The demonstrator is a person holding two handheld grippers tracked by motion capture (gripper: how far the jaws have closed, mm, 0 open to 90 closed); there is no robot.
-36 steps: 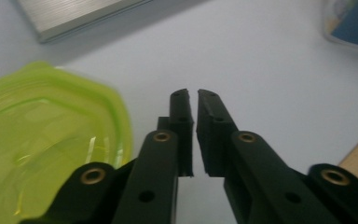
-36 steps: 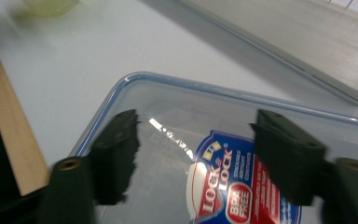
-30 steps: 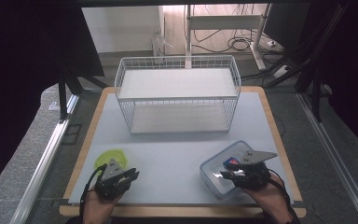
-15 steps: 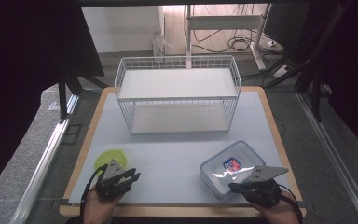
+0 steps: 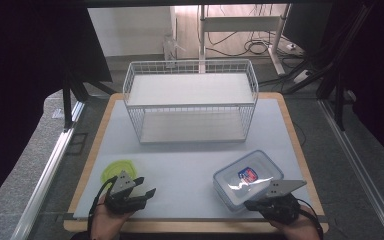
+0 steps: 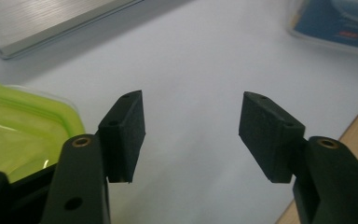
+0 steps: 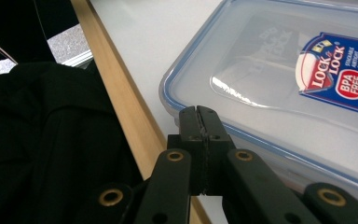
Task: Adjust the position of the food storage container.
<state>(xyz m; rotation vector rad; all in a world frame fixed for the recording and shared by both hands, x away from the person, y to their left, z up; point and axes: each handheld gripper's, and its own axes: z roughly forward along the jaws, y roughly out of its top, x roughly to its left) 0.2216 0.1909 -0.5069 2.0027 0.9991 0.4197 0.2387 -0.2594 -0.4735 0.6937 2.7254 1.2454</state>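
nothing is lifted yet. left gripper (image 5: pixel 147 192), just opening and empty, sits at five o'clock of the green lid (image 5: pixel 116 170); right gripper (image 7: pixel 198 112), closed on nothing, touches the clear box (image 7: pixel 279 93) at its rim. wire rack (image 5: pixel 190 100) waits empty at twelve o'clock.

High view: fixed above the near table edge, looking forward and down over the whole white mat (image 5: pixel 190 165). Left gripper view: low, close to the mat, facing across it; the blurred blue-labelled corner top right is probably the clear lidded box (image 6: pixel 335 23). Right gripper view: very close at that box (image 7: pixel 279 79), shared with the high view (image 5: pixel 247 177).
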